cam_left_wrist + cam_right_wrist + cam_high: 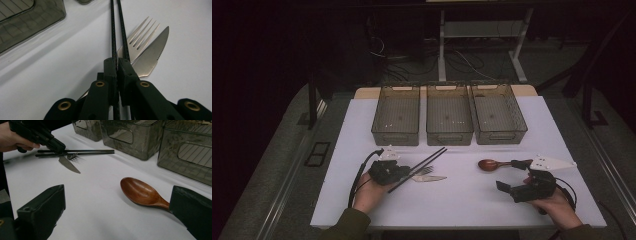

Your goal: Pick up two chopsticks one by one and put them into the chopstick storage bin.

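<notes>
My left gripper (404, 172) (116, 67) is shut on one of two black chopsticks (424, 162) (113, 37); that stick runs through the pinched jaws, and the second one passes close by the right jaw. Under the chopsticks lie a steel fork (424, 170) (141, 31) and a serrated knife (432, 178) (155, 50). A brown wooden spoon (489, 164) (140, 192) rests on the white table (462, 205). My right gripper (511, 175) (117, 195) stands open beside it, with the spoon's handle running up to one jaw. In the right gripper view, the left gripper (56, 146) sits over the chopsticks (87, 151).
Three smoky clear plastic bins (396, 115) (449, 115) (498, 112) stand in a row across the back of the table, close behind the cutlery. Dark floor, desk legs and cables lie beyond the far edge.
</notes>
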`<state>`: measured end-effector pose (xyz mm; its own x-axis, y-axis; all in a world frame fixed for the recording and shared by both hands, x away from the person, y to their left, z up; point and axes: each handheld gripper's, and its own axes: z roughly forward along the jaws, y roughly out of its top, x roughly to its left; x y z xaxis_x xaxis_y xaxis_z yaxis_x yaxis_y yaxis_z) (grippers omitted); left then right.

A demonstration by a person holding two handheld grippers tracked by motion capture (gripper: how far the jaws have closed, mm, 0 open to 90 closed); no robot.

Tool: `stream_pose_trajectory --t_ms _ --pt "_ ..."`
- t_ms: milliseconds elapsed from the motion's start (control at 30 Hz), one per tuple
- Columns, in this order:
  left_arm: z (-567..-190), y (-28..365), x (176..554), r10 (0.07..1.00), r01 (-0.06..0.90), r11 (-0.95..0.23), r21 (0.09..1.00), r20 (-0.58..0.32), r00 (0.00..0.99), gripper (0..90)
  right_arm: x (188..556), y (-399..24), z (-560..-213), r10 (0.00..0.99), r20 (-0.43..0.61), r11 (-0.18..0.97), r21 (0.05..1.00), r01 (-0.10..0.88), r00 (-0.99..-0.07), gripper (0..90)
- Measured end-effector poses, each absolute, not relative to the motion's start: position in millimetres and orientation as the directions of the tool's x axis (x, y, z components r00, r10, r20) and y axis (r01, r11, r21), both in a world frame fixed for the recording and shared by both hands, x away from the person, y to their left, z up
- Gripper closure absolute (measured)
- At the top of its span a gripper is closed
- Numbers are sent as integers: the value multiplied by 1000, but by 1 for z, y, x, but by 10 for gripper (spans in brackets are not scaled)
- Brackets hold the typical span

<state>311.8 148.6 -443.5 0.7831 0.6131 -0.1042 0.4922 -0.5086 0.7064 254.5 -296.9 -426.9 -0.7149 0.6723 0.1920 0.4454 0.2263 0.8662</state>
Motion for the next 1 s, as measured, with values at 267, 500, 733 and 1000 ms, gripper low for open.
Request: stream_pose_trajectory --t_ms 267,500,733,1000 --pt "-439 152 311 614 489 -500 715 -106 782 846 253 -295 -429 671 187 239 861 448 -717 1" --pt "-435 153 310 604 477 -502 721 -102 790 846 252 -294 -435 677 182 251 854 456 -713 1" --pt "-430 154 306 591 462 -509 726 -95 801 846 252 -290 -438 678 162 280 845 456 -717 1" --pt "-424 159 303 575 448 -522 726 -88 814 846 257 -293 -440 696 100 331 834 441 -711 1"
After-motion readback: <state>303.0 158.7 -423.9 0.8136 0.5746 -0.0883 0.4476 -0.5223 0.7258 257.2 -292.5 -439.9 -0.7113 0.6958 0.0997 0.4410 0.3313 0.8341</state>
